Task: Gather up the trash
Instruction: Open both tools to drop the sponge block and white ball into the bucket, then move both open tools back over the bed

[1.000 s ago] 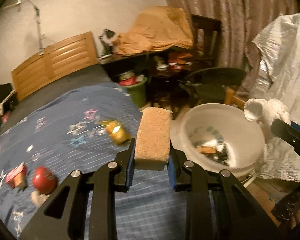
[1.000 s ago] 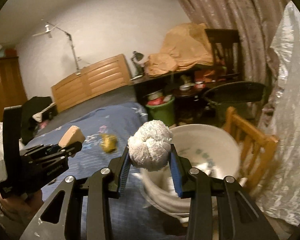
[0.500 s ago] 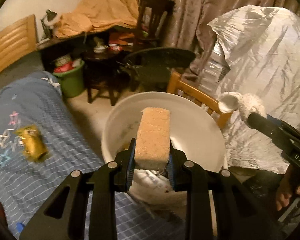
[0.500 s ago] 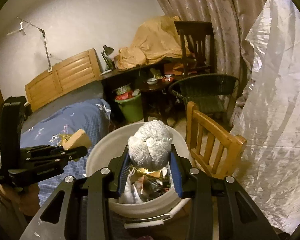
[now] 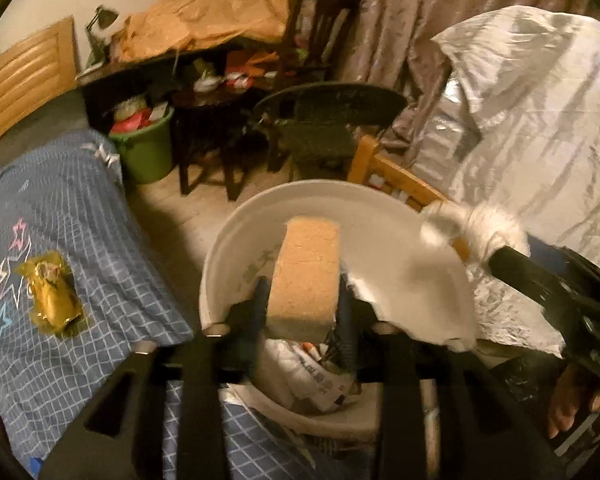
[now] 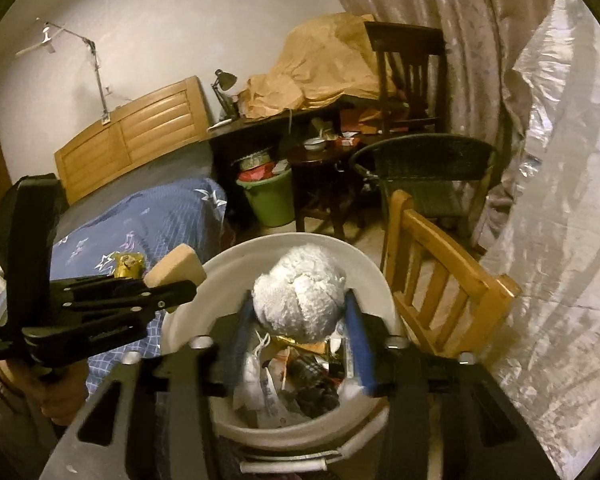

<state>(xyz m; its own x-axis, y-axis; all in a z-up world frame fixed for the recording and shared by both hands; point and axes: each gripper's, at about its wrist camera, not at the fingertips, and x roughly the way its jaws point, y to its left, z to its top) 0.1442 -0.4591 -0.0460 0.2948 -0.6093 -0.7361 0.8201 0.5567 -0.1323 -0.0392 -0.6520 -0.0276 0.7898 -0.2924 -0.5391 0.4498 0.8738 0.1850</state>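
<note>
My left gripper (image 5: 302,300) is shut on a tan sponge block (image 5: 306,276) and holds it over the white trash bucket (image 5: 236,240). My right gripper (image 6: 298,316) holds a white wad of paper (image 6: 300,292) over the same bucket (image 6: 372,272); its jaws look slightly parted around the wad. Crumpled wrappers and bags (image 6: 284,380) lie inside the bucket. The left gripper with the sponge (image 6: 176,266) shows at the left of the right wrist view. The right gripper with the wad (image 5: 480,228) shows at the right of the left wrist view.
A yellow wrapper (image 5: 52,300) lies on the blue checked bedspread (image 5: 60,220) left of the bucket. A wooden chair (image 6: 440,264) stands right of the bucket, with silver plastic sheeting (image 6: 560,200) beyond. A green bin (image 6: 272,196), a dark table and a wicker chair (image 6: 428,172) stand behind.
Both grippers have swung from the bed to over the bucket and moved lower toward it. The right jaws look wider around the wad than before.
</note>
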